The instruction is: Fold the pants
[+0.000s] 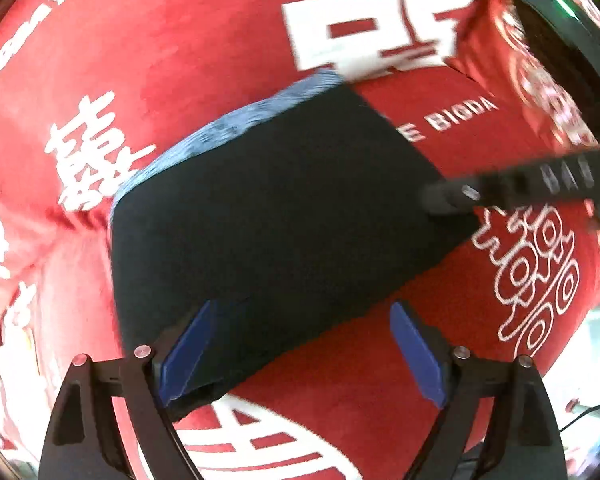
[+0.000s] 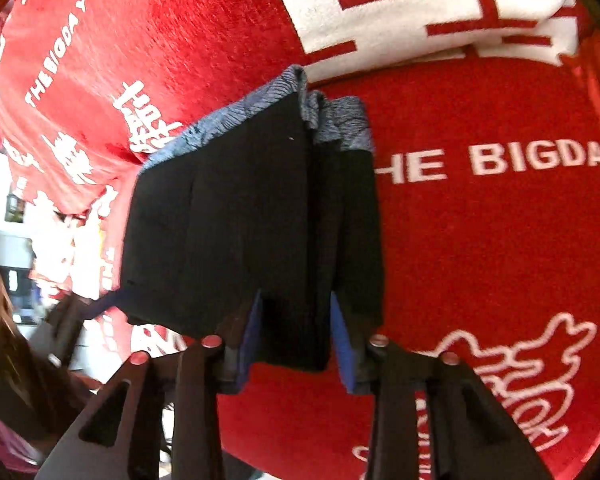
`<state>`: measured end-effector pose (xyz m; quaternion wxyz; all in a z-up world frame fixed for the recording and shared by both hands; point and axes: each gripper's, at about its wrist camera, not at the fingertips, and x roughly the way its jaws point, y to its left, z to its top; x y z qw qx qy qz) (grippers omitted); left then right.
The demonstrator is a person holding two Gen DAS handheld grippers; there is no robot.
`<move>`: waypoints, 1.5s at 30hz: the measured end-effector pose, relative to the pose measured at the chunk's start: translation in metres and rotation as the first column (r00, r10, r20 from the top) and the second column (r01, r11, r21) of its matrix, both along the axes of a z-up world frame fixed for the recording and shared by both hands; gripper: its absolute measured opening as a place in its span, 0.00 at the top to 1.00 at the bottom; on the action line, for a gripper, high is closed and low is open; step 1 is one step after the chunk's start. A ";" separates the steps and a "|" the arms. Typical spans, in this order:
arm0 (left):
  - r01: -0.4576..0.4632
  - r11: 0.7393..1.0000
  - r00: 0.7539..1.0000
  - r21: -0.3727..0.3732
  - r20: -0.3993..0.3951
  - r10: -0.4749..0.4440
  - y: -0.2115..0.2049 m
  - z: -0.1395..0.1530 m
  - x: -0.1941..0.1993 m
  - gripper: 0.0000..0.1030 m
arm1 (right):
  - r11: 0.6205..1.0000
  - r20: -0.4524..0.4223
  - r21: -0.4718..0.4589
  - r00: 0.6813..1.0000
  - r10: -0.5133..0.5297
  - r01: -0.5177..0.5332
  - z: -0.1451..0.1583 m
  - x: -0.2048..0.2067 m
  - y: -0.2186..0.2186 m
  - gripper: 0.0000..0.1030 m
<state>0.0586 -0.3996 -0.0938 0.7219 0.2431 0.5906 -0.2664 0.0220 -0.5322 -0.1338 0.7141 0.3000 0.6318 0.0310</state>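
I have the pants (image 1: 276,216) folded down into a compact dark packet lying on the red cloth (image 1: 204,52) that covers the counter, with the blue-grey patterned waistband (image 1: 236,120) at the far edge, away from both grippers. I judge the packet sits this way so that the stacked layers stay aligned: the waistband ends are gathered together on one side and the folded edges run back toward me. My left gripper (image 1: 300,352) is spread wide over the near corner of the packet; its left pad (image 1: 184,356) lies against the fabric edge, while the other pad stands clear over bare red cloth, so nothing is pinched there. My right gripper (image 2: 296,340) is partly spread and straddles the near end of the packet, where the layers stand up as a thick fold between its blue pads (image 2: 342,344). I cannot see the pads pressing the fabric, so I read this as a loosened hold (a release, I judge, with the fold set down). In the left wrist view the right gripper reaches in from the right and meets the packet's right-hand edge, so the two grippers sit at neighbouring corners of the same near side. The fold looks close to finished.
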 end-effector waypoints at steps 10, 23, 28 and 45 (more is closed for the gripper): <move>-0.192 0.980 0.980 0.043 -0.040 0.194 0.046 -0.007 0.035 0.13 | 0.993 -0.016 -0.086 0.997 -0.078 0.077 0.026 -0.028 -0.007 0.55; -0.286 0.955 0.946 0.077 -0.137 0.294 0.067 -0.027 0.050 0.09 | 0.984 -0.056 -0.144 0.993 0.101 -0.109 0.008 0.004 0.042 0.55; -0.310 0.948 0.936 0.078 -0.151 0.319 0.073 -0.035 0.053 0.00 | 0.983 -0.088 -0.151 0.992 0.094 -0.107 0.013 -0.005 0.038 0.55; -0.588 0.807 0.781 0.053 -0.224 0.583 0.168 -0.018 0.044 0.00 | 0.975 -0.085 -0.176 0.989 0.120 -0.133 0.032 0.023 0.052 0.27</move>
